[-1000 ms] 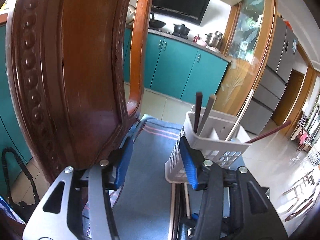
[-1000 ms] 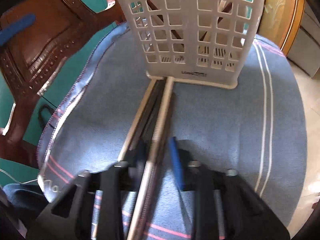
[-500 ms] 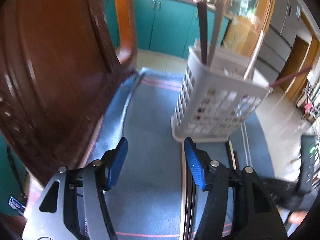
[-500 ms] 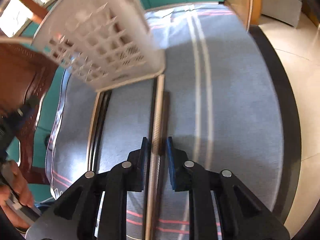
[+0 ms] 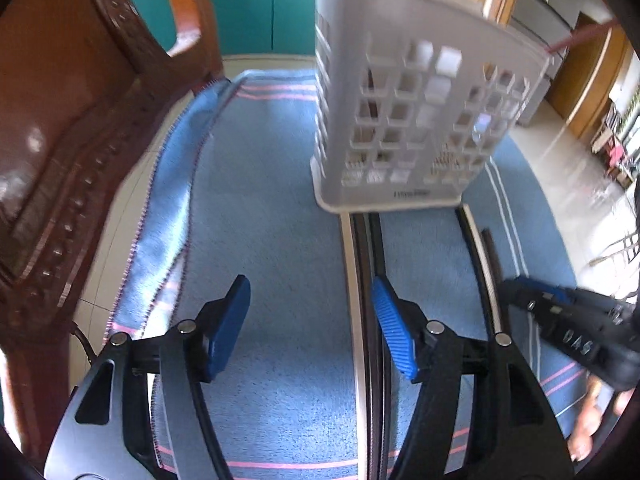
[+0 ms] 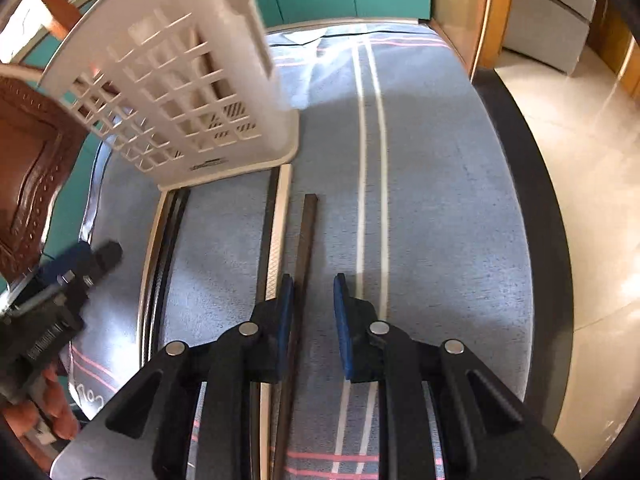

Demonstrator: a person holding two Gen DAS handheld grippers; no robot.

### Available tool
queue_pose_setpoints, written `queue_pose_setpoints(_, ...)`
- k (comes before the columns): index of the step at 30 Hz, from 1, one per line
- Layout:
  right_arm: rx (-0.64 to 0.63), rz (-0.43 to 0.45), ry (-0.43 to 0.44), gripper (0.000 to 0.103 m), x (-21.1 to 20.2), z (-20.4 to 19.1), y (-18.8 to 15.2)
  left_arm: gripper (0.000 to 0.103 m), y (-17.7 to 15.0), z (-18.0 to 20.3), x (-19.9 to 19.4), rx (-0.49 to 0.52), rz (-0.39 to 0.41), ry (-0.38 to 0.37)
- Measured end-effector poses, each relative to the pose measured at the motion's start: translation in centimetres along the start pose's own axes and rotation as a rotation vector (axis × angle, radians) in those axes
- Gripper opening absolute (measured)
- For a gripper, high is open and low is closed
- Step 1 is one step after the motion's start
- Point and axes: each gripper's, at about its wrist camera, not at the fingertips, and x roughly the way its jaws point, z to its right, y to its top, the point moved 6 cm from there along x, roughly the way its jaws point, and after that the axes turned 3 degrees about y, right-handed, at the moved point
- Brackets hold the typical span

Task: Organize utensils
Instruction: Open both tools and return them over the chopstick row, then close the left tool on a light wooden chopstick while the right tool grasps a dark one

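A white slotted utensil basket (image 5: pixel 420 120) (image 6: pixel 180 100) stands on a blue towel (image 5: pixel 260 200) (image 6: pixel 440 200), with a red chopstick (image 5: pixel 580 36) sticking out of it. Loose chopsticks lie on the towel in front of it. My left gripper (image 5: pixel 312 324) hangs low over the towel with its jaws opening. A pale chopstick (image 5: pixel 352 280) runs just inside its right pad and nothing is gripped. My right gripper (image 6: pixel 314 312) stands narrowly open. A dark chopstick (image 6: pixel 306 240) lies between its pads, close to the left one, with a gap on the other side.
A carved wooden chair (image 5: pixel 60 140) (image 6: pixel 28 168) crowds the left side. More chopsticks lie in pairs on the towel (image 6: pixel 278 232) (image 6: pixel 160 260) (image 5: pixel 482 264). The table's dark edge (image 6: pixel 532 200) curves on the right, with tiled floor beyond. A hand (image 6: pixel 52 400) holds the left gripper.
My left gripper sank and tipped down towards the towel, its jaws wider. My right gripper slid right from the bundle to the dark chopstick. The chopsticks now lie spread apart.
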Motion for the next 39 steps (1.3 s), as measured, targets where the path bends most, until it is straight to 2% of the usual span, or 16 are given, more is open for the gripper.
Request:
queue_pose_setpoints(4, -0.022, 0.004, -0.02, 0.02, -0.2, -0.1, -0.2, 0.064, -0.6, 0.7, 1.1, 0.027, -0.033, 0.001)
queue_pose_setpoints(6, -0.022, 0.007, -0.02, 0.02, -0.2, -0.1, -0.2, 0.058, -0.8, 0.7, 1.5, 0.035, -0.045, 0.011)
queue_pose_setpoints(11, -0.015, 0.014, -0.018, 0.02, -0.9, 0.2, -0.3, 0.054, -0.5, 0.4, 1.9, 0.034, -0.045, 0.028)
queue_pose_setpoints(21, -0.049, 0.027, -0.005, 0.022, -0.9, -0.5, -0.1, 0.061, -0.3, -0.5, 2.7, 0.02, -0.053, 0.04)
queue_pose_setpoints(23, -0.066, 0.016, -0.028, 0.022, -0.4, -0.6, -0.2, 0.061, -0.2, -0.5, 3.0, 0.023, -0.056, 0.044)
queue_pose_setpoints(27, -0.072, 0.005, -0.048, 0.022, -0.1, -0.5, -0.2, 0.047, -0.3, -0.6, 3.1, 0.041, -0.07, 0.054)
queue_pose_setpoints(29, -0.055, 0.002, -0.044, 0.022, -0.2, -0.1, -0.1, 0.044, -0.2, -0.9, 3.0, 0.037, -0.073, 0.063)
queue_pose_setpoints(39, -0.063, 0.018, -0.049, 0.022, 0.2, -0.6, 0.5, 0.044, 1.4, -2.6, 4.5, -0.028, -0.061, 0.047)
